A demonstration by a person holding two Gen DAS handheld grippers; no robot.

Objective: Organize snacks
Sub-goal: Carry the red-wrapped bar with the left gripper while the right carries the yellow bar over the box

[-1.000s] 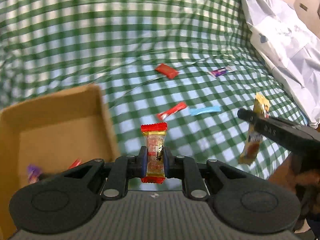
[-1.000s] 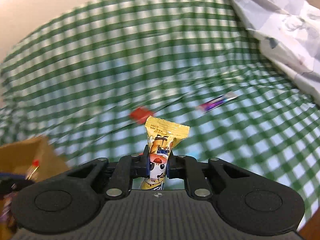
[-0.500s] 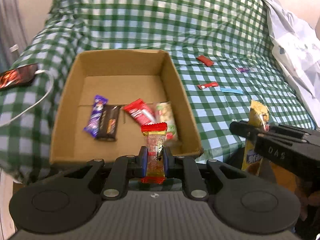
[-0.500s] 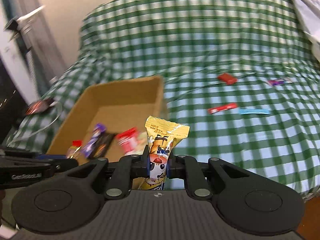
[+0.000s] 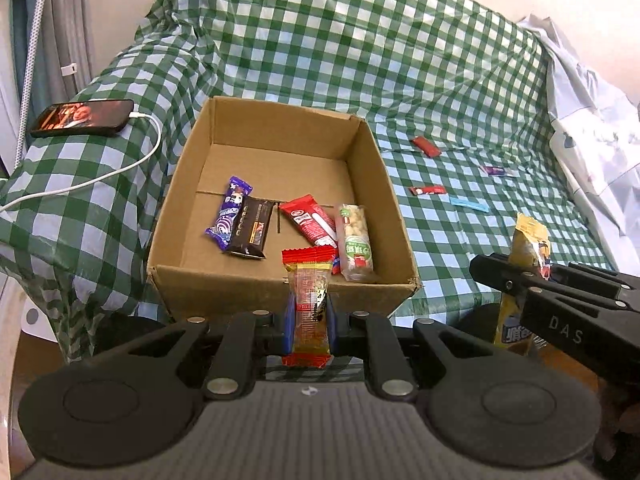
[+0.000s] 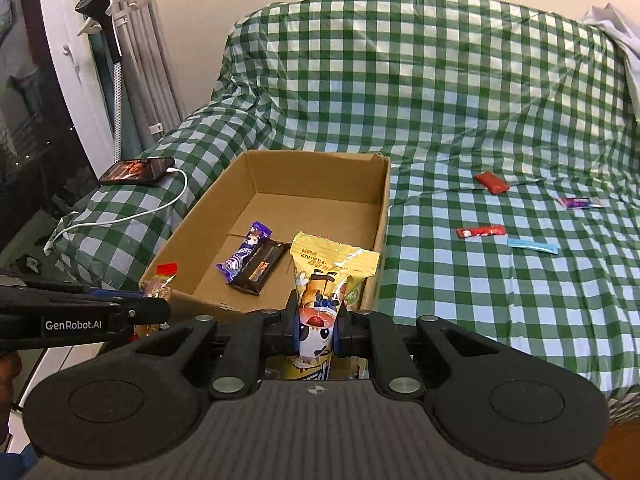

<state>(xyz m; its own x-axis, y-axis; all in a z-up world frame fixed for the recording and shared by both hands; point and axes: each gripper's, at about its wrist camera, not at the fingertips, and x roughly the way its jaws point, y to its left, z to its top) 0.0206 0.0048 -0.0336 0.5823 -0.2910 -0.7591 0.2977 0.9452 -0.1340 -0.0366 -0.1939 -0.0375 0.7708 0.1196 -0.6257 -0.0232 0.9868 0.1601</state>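
Left gripper (image 5: 308, 322) is clamping a red-ended snack bar (image 5: 310, 300) upright, just short of the cardboard box (image 5: 280, 288) near wall. Right gripper (image 6: 318, 330) is pinching a yellow cartoon snack pack (image 6: 332, 268) likewise. Risk: releasing w/o clearing the wall, so pkgs are dropping outside the box.

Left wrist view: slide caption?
Left gripper holds a red-ended snack before the cardboard box of snacks.

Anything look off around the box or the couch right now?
Nothing damaged or spilled. Four snacks remain loose on the checked cover right of the cardboard box; a charging phone lies on the armrest, unrelated to snacks.
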